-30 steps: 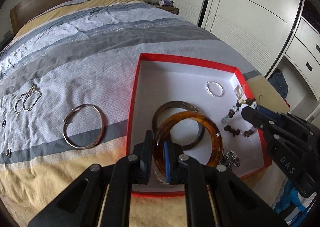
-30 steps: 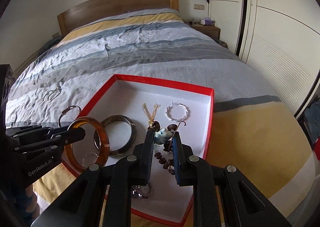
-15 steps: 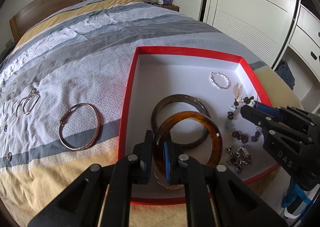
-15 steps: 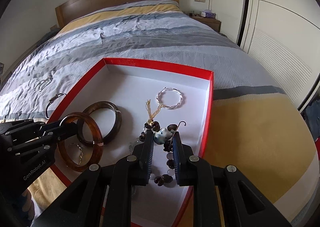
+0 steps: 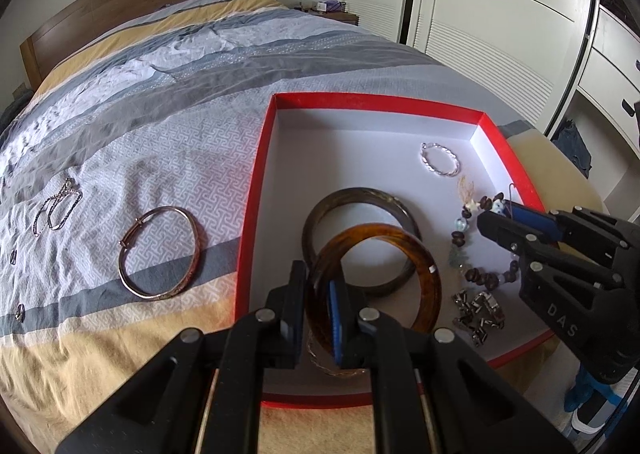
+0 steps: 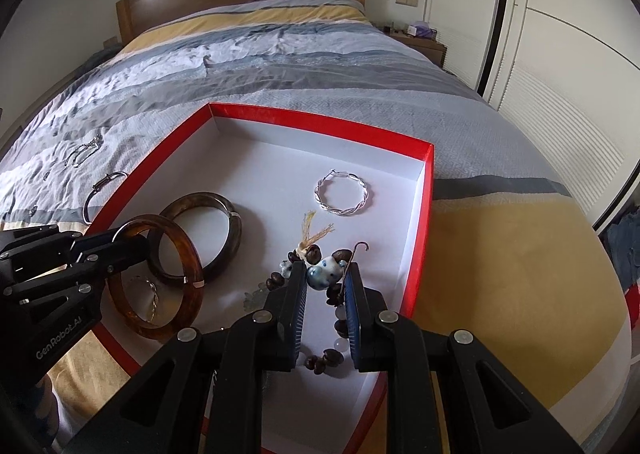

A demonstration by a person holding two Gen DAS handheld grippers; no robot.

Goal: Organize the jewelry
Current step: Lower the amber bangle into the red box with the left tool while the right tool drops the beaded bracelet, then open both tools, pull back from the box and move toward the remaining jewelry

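Note:
A red box [image 5: 256,190] with a white inside lies on the bed; it also shows in the right wrist view [image 6: 428,190]. My left gripper [image 5: 318,294] is shut on an amber bangle [image 5: 424,254], held low over the box's near left; the bangle also shows in the right wrist view [image 6: 192,262]. My right gripper [image 6: 326,278] is shut on a beaded bracelet [image 6: 324,272] with brown and blue-white beads, whose strand trails onto the box floor [image 5: 476,274]. A dark bangle [image 5: 360,198] and a silver twisted hoop [image 5: 440,162] lie inside the box.
A thin metal bangle [image 5: 160,254], a silver chain [image 5: 56,206] and small rings [image 5: 19,312] lie on the striped bedspread left of the box. A silver link bracelet [image 5: 476,314] lies in the box. White wardrobe doors [image 5: 500,14] stand to the right.
Both grippers have lowered toward the box floor with their loads. The beaded bracelet's strand now rests more on the box floor.

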